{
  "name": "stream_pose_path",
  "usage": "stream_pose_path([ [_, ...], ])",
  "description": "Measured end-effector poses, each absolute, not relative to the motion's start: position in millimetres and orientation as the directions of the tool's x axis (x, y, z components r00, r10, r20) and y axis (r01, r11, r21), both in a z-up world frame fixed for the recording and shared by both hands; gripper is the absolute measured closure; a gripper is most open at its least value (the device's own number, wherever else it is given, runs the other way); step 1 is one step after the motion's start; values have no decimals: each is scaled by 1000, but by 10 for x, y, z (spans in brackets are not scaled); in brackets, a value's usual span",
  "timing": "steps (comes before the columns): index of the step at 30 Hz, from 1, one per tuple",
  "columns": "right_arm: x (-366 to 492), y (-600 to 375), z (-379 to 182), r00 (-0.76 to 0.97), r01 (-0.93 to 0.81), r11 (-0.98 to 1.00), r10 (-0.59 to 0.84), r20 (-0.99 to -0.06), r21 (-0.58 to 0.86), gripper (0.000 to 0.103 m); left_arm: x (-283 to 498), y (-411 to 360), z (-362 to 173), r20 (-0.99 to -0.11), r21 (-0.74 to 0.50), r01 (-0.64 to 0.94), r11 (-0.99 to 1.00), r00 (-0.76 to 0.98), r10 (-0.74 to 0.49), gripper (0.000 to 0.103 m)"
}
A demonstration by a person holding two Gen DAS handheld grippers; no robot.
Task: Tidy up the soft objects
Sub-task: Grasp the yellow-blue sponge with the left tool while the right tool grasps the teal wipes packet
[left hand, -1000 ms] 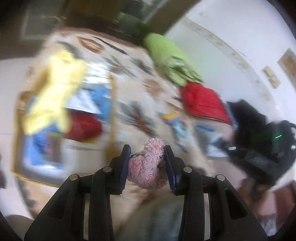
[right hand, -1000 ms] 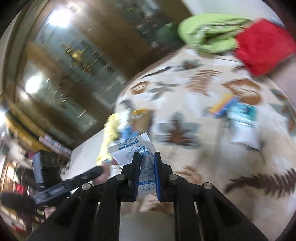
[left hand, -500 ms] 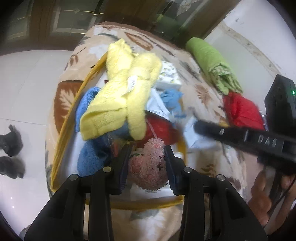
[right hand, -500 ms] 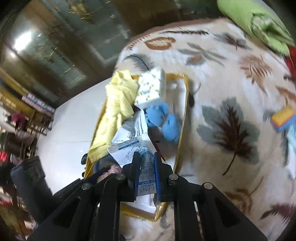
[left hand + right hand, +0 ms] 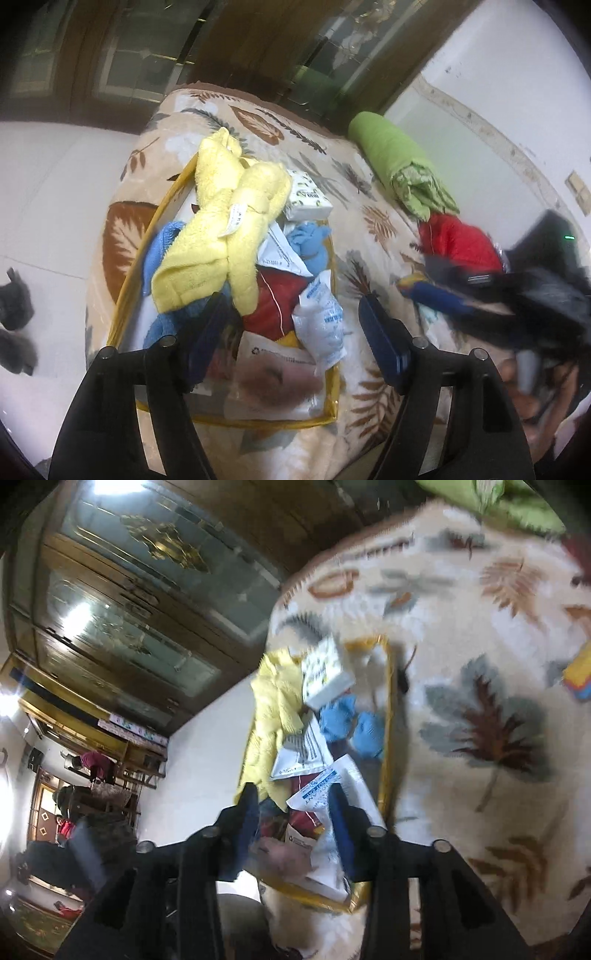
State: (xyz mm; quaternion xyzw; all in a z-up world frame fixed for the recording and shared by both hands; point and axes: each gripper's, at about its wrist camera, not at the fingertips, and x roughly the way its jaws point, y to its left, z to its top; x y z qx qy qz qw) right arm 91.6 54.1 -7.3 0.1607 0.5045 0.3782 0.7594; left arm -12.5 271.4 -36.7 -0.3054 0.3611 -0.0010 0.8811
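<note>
**Left wrist view: both tongs over the bag**

Left tongs [image 5: 291,328] and right tongs [image 5: 293,825] tilt downward, jaws opening, gripping nothing. Below, the yellow-trimmed bag [image 5: 328,415] on the bed holds a yellow towel [image 5: 221,236], white packet [image 5: 321,317] and pink plush [image 5: 273,380].

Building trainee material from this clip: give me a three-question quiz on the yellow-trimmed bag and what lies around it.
1. True or false: the yellow towel lies on top of the pile in the yellow-trimmed bag.
2. Which item lies outside the bag, near the wall? A) tissue pack B) green bundle C) blue cloth
3. Fill in: the bag rests on a blanket printed with ____.
Key: 1 true; 2 B; 3 leaves.
</note>
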Motion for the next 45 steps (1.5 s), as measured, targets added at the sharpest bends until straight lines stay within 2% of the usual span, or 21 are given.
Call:
stream_pose_path([
  [1,864,359,-13,227,-408,652,750,-621,639,34,-136,2675,-332,-629,-527,-209,824,748,-213,29],
  [2,848,244,20,248,-394,652,754,-608,648,32,-162,2625,-273,-615,-515,-191,835,761,-205,29],
  [5,778,-451,-39,341,-310,682,730,-592,663,30,-197,2472,-160,-578,-532,-130,837,778,-246,29],
  [8,819,-1007,-286,387,-176,726,672,-632,665,30,-104,2215,-69,-591,-558,-89,825,741,-320,29],
  [11,944,-1492,-567,410,-15,776,579,-705,630,30,79,1986,7,-553,-644,-11,765,698,-455,29],
  [13,1038,-1722,-618,444,34,777,552,-706,629,30,252,1827,42,-551,-656,27,754,667,-503,29],
  [20,1750,-1895,-650,483,80,846,430,-763,527,30,967,1378,-156,-588,-657,101,747,551,-592,29],
  [22,1979,-1919,-707,473,102,882,364,-802,460,30,1147,1283,-213,-607,-639,128,759,523,-599,29],
  [27,2455,-1807,-1109,362,135,912,318,-876,387,30,1449,1221,-398,-618,-641,134,756,494,-612,29],
  [28,2441,-1748,-1086,386,115,925,294,-874,362,31,1502,1213,-428,-622,-643,125,756,490,-611,29],
  [29,2428,-1705,-1056,394,90,937,278,-876,338,32,1567,1185,-461,-622,-648,121,752,486,-614,29],
  [31,2366,-1608,-1076,403,74,961,216,-889,267,58,1749,1090,-495,-637,-639,112,761,478,-605,29],
  [33,2301,-1525,-1074,424,47,975,178,-888,218,61,1966,920,-506,-660,-613,111,782,473,-584,29],
  [35,2273,-1579,-1062,429,52,971,189,-883,232,73,2168,707,-542,-685,-581,129,803,457,-568,29],
  [36,2236,-1639,-1037,430,55,964,211,-878,258,84,2276,560,-563,-694,-563,160,811,441,-568,29],
  [37,2185,-1705,-1004,432,54,955,241,-869,292,89,2378,411,-579,-701,-542,193,818,433,-567,29],
  [42,1867,-1933,-844,474,77,931,279,-835,355,93,2789,-43,-776,-739,-442,258,859,439,-512,29],
  [45,1610,-2110,-766,507,118,925,255,-823,360,93,2909,-214,-1039,-794,-402,294,867,361,-490,29],
])
